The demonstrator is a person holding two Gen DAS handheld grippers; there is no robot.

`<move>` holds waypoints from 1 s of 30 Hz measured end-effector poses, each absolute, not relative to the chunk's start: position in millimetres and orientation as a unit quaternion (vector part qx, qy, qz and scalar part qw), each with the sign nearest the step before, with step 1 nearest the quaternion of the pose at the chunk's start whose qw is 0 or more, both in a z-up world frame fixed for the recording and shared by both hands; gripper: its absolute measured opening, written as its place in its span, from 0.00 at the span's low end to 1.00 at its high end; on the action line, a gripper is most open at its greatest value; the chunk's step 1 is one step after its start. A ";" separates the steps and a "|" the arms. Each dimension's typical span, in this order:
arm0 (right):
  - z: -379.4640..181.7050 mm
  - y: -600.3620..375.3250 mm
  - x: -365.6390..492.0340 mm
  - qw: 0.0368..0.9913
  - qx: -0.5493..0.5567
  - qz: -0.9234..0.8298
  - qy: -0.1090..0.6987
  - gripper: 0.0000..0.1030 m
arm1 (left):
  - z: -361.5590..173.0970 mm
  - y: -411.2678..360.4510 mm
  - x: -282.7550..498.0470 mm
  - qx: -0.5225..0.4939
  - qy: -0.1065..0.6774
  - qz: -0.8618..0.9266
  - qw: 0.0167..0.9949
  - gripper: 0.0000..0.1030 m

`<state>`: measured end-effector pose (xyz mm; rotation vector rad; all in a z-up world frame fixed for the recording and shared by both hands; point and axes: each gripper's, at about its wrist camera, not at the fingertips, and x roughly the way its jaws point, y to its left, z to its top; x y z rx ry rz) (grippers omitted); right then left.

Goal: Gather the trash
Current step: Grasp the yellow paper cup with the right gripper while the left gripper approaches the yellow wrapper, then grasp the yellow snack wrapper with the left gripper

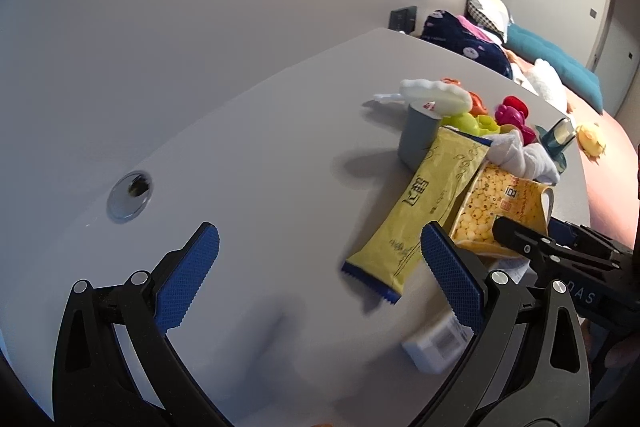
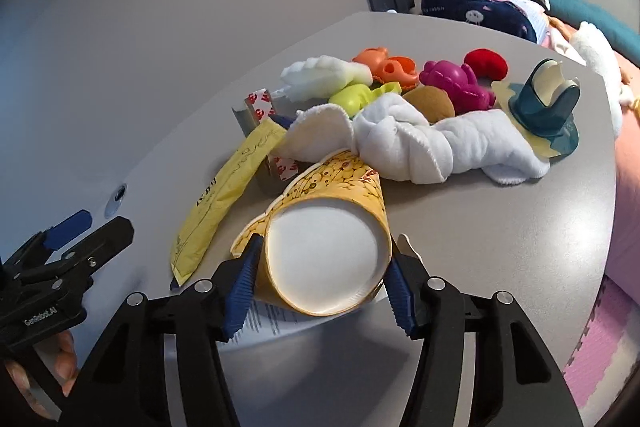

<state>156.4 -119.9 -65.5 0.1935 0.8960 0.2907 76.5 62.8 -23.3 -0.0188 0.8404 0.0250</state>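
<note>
1. The paper cup [image 2: 328, 251] lies on its side near the tabletop's [image 2: 500, 219] near edge, base toward the camera.
2. The right hand-held gripper [image 2: 320, 291] is clamped across its base end; squeeze gently, as thin card crushes.
3. The left hand-held gripper [image 1: 320, 275] stands apart, empty, beside the yellow wrapper [image 1: 416, 215].
4. Lift straight up, clear of the white towel [image 2: 420, 143] touching the rim.

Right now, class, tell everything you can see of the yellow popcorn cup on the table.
The popcorn cup is a paper cup printed with yellow kernels, crumpled along its rim. It lies on its side on the grey table, white base facing the right wrist camera. The right gripper clamps it near the base. A white towel touches its far end; printed paper lies beneath.
</note>
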 end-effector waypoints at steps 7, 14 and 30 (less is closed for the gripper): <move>-44.5 -132.9 145.4 0.906 0.097 0.129 0.392 0.55 | -28.8 43.5 90.5 0.016 0.410 -0.015 0.912 0.95; -25.1 -156.2 139.5 0.920 0.108 0.105 0.362 0.55 | -43.4 21.9 111.7 0.036 0.426 -0.037 0.903 0.95; -21.5 -187.1 127.5 0.924 0.111 0.085 0.355 0.55 | -65.4 -0.7 135.2 0.077 0.448 -0.047 0.889 0.37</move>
